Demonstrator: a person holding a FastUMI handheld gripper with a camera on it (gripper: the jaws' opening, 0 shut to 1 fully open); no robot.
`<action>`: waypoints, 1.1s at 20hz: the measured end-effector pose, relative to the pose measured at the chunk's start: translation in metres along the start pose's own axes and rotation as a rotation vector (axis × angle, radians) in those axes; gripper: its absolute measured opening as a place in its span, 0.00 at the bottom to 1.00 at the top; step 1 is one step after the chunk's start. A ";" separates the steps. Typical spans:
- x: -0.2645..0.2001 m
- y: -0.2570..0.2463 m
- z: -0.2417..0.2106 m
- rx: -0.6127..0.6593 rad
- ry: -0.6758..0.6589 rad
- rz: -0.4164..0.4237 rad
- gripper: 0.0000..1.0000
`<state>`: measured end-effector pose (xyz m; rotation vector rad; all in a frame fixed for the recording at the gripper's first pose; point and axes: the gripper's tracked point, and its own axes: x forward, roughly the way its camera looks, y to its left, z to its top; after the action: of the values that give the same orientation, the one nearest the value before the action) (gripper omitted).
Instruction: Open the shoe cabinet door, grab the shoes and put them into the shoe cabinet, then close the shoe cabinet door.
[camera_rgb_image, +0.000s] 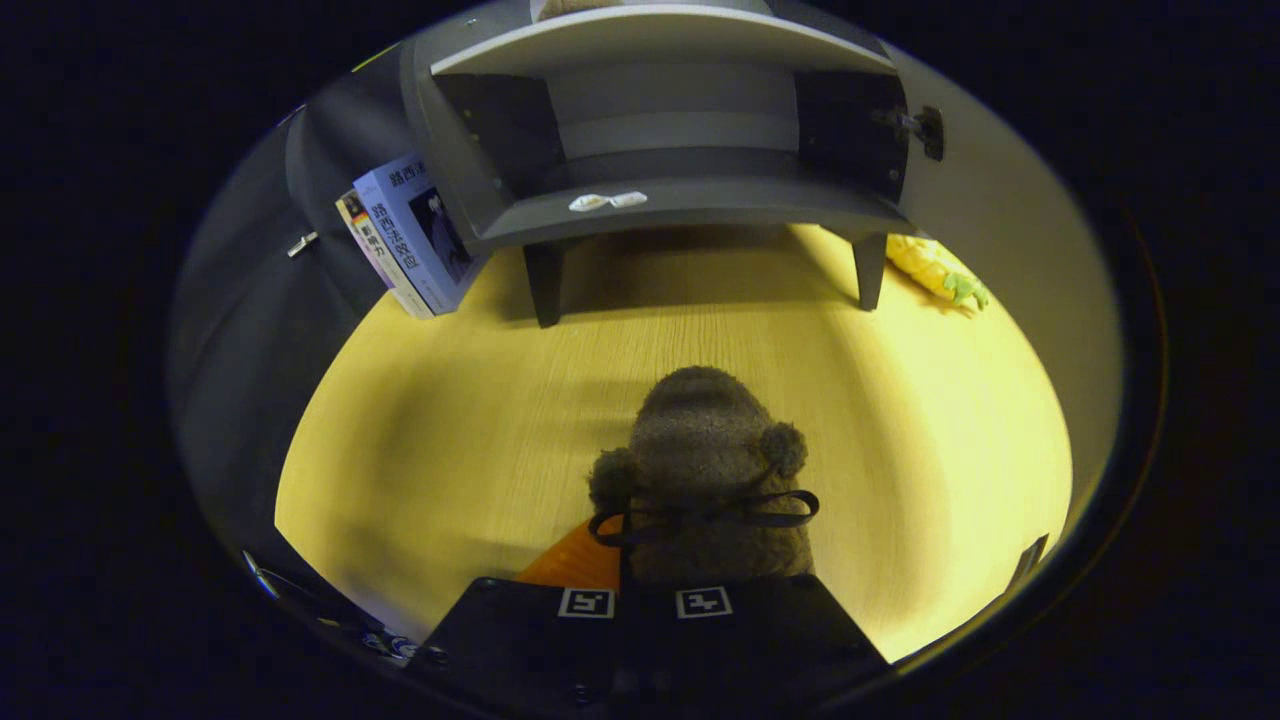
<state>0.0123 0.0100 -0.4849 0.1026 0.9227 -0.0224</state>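
claw (645, 603) — fingers pressed together

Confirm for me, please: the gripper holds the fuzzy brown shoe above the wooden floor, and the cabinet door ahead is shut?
Not quite. In the gripper view the cabinet door stands open. The gripper does hold the fuzzy brown shoe above the wooden floor.

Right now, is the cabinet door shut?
No. The cabinet stands open, its shelf bare, while the gripper holds the shoe before it.

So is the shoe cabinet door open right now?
Open: the shoe cabinet shows its inside shelf, with the door swung aside. The gripper holds the shoe.
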 end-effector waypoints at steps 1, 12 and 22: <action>-0.015 -0.001 0.009 0.003 -0.014 0.001 0.08; -0.172 0.010 0.144 -0.023 -0.235 0.026 0.08; -0.196 -0.007 0.321 0.023 -0.386 -0.026 0.08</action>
<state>0.1483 -0.0330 -0.1371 0.1029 0.5379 -0.0741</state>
